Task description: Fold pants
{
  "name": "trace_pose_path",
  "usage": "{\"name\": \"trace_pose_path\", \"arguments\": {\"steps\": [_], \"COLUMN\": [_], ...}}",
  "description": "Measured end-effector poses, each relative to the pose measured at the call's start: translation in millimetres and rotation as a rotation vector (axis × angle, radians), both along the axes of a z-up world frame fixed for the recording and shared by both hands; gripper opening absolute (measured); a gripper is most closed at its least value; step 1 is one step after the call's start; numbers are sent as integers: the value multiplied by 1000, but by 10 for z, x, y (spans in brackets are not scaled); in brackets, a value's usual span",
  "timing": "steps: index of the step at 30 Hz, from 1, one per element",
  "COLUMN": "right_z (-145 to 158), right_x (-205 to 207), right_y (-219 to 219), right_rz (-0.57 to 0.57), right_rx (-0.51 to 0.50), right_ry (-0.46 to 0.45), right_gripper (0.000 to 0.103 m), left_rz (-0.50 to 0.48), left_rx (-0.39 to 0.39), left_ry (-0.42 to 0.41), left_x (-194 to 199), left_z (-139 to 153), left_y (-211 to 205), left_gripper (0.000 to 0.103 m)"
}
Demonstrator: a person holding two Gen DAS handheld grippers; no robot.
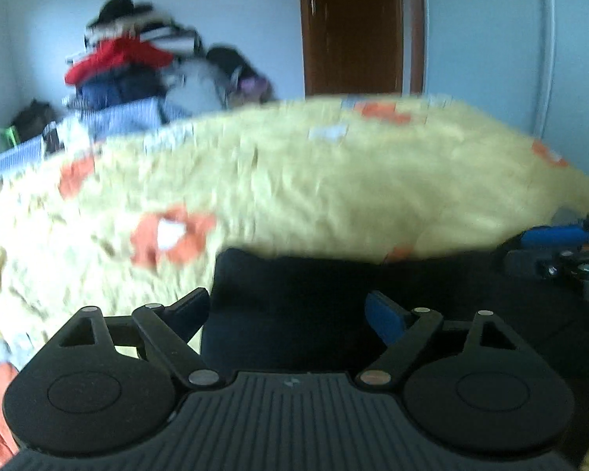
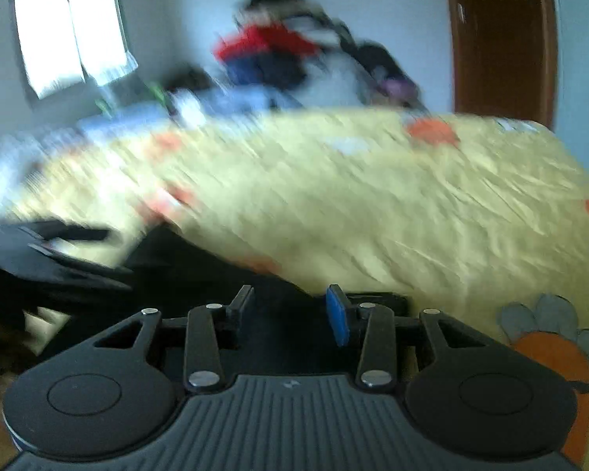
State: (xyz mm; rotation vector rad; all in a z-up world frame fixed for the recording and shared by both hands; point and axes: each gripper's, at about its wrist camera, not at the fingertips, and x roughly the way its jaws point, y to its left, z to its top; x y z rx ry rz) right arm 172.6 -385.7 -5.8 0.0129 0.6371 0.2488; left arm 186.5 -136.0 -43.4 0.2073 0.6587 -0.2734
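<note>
Dark navy pants (image 1: 294, 294) lie on a yellow bedspread (image 1: 294, 180) with orange and white shapes. In the left wrist view my left gripper (image 1: 290, 314) is open, its fingers wide apart over the near edge of the pants. My right gripper shows at the right edge of that view (image 1: 561, 251). In the right wrist view, which is blurred, my right gripper (image 2: 290, 310) is open over the dark pants (image 2: 200, 267). The left gripper (image 2: 55, 243) is a dark blur at the left. Neither gripper visibly holds cloth.
A heap of clothes (image 1: 137, 66) is piled beyond the bed's far edge. A brown door (image 1: 353, 27) stands behind the bed. A bright window (image 2: 70, 35) is at the far left. A striped blue sheet (image 1: 110, 121) lies at the bed's far left.
</note>
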Motion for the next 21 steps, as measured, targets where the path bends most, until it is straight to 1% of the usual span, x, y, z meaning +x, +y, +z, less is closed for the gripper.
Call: {"name": "trace_pose_path", "arguments": {"steps": [1,2,3,4,6,7,9,10,11,12,13,14,15,16,19,21], "right_z": [-70,-72,-35,24,137,168,167,112,26,-58,-130,-148,-120,-85,-17,-102], "right_x": [35,8,-56,-157,-406,-530,-667,-619,-594,-570,-569,-577,-599,-631,-741,-748], "right_y": [-37,-119,-165,-180,-154,-130,-115,-71,-41,7,29,26,9,-4,20,39], "right_rz": [-11,-20,-36,-50,-70,-56,3,22,23,14,-2,-27,-40,-47,-46,-38], "right_rx": [-12,43,89,96,49,38,55,52,23,-23,-49,-43,-19,-1,-17,-34], "right_ry": [15,15,15,-12,-72,-92,-78,-50,-24,-15,-17,-18,-12,-20,-61,-35], "right_gripper": [41,41,43,43,43,44,45,45,46,50,64,67,67,67,67,67], "left_rz": [4,12,17,19,11,-5,-49,-60,-64,-59,-48,-34,-28,-26,-22,-29], "left_rx": [9,6,-4,-12,-28,-40,-33,-11,13,18,4,-13,-25,-33,-27,-4], "left_ry": [12,11,2,-10,-32,-40,-33,-22,-18,-24,-28,-23,-21,-29,-69,-47], "left_x": [15,-47,-103,-170,-325,-403,-531,-550,-561,-569,-580,-588,-612,-647,-792,-814], "left_z": [-64,-90,-67,-28,43,73,53,1,-70,-122,-147,-137,-109,-74,-26,-108], "left_y": [8,60,113,149,201,208,175,147,118,119,136,160,181,204,265,270], "left_gripper": [88,88,86,86,88,88,92,92,93,93,93,92,89,89,91,93]}}
